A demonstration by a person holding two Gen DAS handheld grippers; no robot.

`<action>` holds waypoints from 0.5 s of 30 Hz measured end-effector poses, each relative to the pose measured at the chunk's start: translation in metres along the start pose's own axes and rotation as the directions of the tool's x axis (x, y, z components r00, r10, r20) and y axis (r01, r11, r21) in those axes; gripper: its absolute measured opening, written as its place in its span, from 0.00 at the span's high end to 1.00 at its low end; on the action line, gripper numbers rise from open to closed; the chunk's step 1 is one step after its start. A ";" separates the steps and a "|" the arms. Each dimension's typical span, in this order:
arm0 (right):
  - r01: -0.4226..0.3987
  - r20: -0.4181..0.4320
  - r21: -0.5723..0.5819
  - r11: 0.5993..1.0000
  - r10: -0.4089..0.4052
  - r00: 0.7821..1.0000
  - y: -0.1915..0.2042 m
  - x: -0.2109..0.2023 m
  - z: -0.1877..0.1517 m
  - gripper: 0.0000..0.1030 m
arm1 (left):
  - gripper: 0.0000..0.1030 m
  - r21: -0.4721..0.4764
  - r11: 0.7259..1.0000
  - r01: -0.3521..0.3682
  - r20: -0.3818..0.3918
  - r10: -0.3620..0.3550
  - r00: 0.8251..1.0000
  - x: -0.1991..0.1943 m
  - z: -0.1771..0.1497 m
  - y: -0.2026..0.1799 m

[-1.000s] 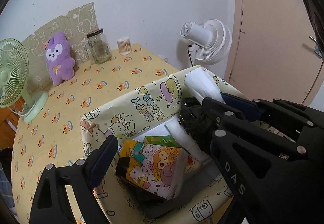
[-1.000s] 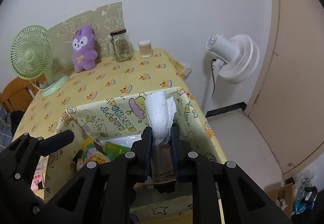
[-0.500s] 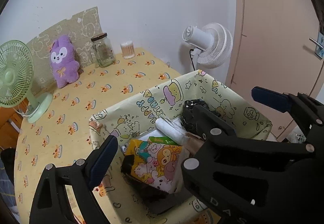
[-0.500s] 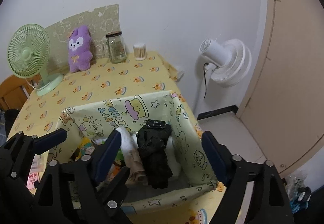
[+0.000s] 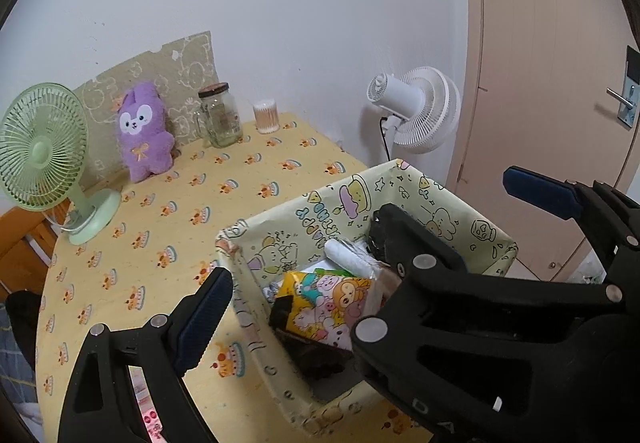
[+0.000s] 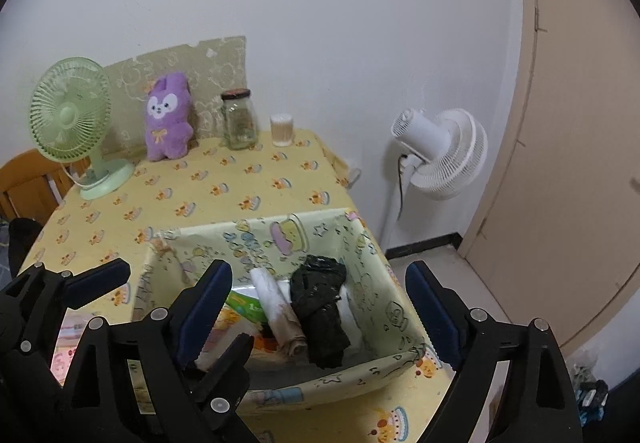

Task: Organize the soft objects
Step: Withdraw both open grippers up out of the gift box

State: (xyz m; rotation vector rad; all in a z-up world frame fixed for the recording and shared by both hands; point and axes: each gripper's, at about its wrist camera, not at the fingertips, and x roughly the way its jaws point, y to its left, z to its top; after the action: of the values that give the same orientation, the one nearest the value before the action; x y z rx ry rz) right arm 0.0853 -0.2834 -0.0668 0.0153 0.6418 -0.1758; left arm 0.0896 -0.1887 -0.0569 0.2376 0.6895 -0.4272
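A yellow cartoon-print box (image 6: 280,243) (image 5: 492,255) sits at the table's near right corner. In it lie a white-and-tan rolled cloth (image 6: 276,307) (image 5: 348,257), a black crumpled bundle (image 6: 324,311) (image 5: 378,235), a colourful cartoon pack (image 5: 332,303) and a green packet (image 6: 244,305). My right gripper (image 6: 316,311) is open and empty above the box, its jaws wide on either side of the rolls. My left gripper (image 5: 372,243) is open and empty above the box's left side. A purple plush (image 6: 166,119) (image 5: 142,131) stands at the back of the table.
A green desk fan (image 6: 76,123) stands at the back left, a glass jar (image 6: 239,119) and a cotton-swab holder (image 6: 282,130) near the wall. A white floor fan (image 6: 444,155) and a door are to the right. The table edge lies just beyond the box's right side.
My right gripper opened and let the white-and-tan roll go into the box beside the black bundle, then drew back and up. My left gripper also pulled back a little.
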 end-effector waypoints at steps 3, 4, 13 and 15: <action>-0.013 0.012 0.000 1.000 0.013 1.000 0.004 -0.005 0.001 0.12 | 0.09 -0.002 1.000 -0.005 0.011 0.005 1.000 -0.007 -0.002 0.003; -0.015 0.013 -0.001 1.000 0.015 1.000 0.006 -0.007 0.001 0.12 | 0.09 -0.004 1.000 -0.007 0.014 0.008 1.000 -0.009 -0.003 0.004; -0.035 0.041 -0.018 0.999 0.036 0.999 0.023 -0.022 0.001 0.12 | 0.09 -0.021 0.999 -0.025 0.041 0.026 0.999 -0.026 -0.009 0.017; -0.048 0.044 -0.019 0.999 0.049 0.998 0.027 -0.026 0.001 0.12 | 0.09 -0.027 0.999 -0.026 0.046 0.027 0.999 -0.030 -0.011 0.021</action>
State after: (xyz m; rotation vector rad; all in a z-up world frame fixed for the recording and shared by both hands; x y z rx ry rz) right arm 0.0703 -0.2525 -0.0514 0.0093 0.5979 -0.1234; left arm 0.0722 -0.1569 -0.0438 0.2111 0.6457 -0.3971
